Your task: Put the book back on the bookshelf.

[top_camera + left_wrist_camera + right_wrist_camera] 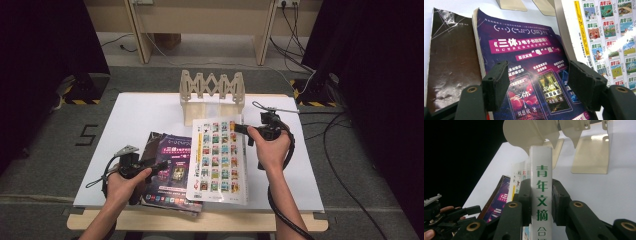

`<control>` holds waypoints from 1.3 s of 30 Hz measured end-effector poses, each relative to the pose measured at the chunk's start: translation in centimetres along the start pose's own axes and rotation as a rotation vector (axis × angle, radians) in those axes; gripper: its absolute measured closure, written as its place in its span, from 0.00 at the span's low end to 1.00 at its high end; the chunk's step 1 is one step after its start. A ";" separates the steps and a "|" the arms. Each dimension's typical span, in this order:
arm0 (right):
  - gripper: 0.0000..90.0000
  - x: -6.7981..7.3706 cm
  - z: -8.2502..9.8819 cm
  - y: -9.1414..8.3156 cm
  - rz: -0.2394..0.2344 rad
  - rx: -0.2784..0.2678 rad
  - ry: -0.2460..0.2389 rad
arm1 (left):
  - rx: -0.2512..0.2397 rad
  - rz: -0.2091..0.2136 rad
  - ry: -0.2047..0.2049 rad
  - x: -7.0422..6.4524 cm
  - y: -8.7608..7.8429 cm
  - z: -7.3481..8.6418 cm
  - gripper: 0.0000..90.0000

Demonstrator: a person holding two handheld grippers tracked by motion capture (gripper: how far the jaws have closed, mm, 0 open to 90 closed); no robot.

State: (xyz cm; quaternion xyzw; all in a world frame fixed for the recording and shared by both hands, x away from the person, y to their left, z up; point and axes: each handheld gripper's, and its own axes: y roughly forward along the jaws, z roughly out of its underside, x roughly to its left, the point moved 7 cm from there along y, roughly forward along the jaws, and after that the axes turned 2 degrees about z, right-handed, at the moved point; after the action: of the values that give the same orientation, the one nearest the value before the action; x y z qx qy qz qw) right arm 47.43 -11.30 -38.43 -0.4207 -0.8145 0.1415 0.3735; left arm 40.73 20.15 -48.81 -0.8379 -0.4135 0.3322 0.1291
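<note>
- We have the right gripper [541, 202] clamped on the spine of the white magazine [218, 152]; in the right gripper view its jaws press on both sides of the spine with the green characters.
- In the high view the white magazine is tilted up from the desk [150, 112], its cover of small pictures facing the camera, its lower edge resting near the desk's front and over the purple magazine [172, 170].
- Our left gripper [539, 87] hovers with its jaws apart over the purple magazine, gripping nothing; the pads stand clear of the cover in the left gripper view.
- A dark brown book [451, 57] lies just beside the purple magazine, partly under it as far as we can tell.
- The cream book rack [212, 92] stands at the far side of the desk, just beyond the top edge of the white magazine, and its slots look empty.
- We judge the step in hand to be carrying the white magazine to the book rack to stand it upright there; it is lifted but not yet in a slot.
- The next move, as we see it, calls for turning the spine upright, lining it with a gap between two dividers and lowering it in before the right gripper lets go.
- The risk is that the floppy pages fan out and catch a divider, so the left gripper could steady the loose edge.
</note>
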 end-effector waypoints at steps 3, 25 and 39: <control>0.82 0.1 -0.2 -0.2 0.008 -0.010 -0.002 | -0.002 0.000 -0.002 0.0 0.0 0.0 0.36; 0.82 0.0 -2.0 -1.3 0.075 -0.089 -0.024 | -0.001 0.000 -0.006 0.3 -0.1 -0.1 0.36; 0.82 -0.2 -3.4 -2.4 0.124 -0.157 -0.045 | 0.000 -0.003 -0.008 0.3 0.0 -0.1 0.36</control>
State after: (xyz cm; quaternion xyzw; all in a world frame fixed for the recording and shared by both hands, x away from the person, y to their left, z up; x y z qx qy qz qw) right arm 48.61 -13.20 -34.86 -0.4949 -0.8038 0.1093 0.3116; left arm 40.90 20.42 -48.87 -0.8359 -0.4155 0.3351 0.1279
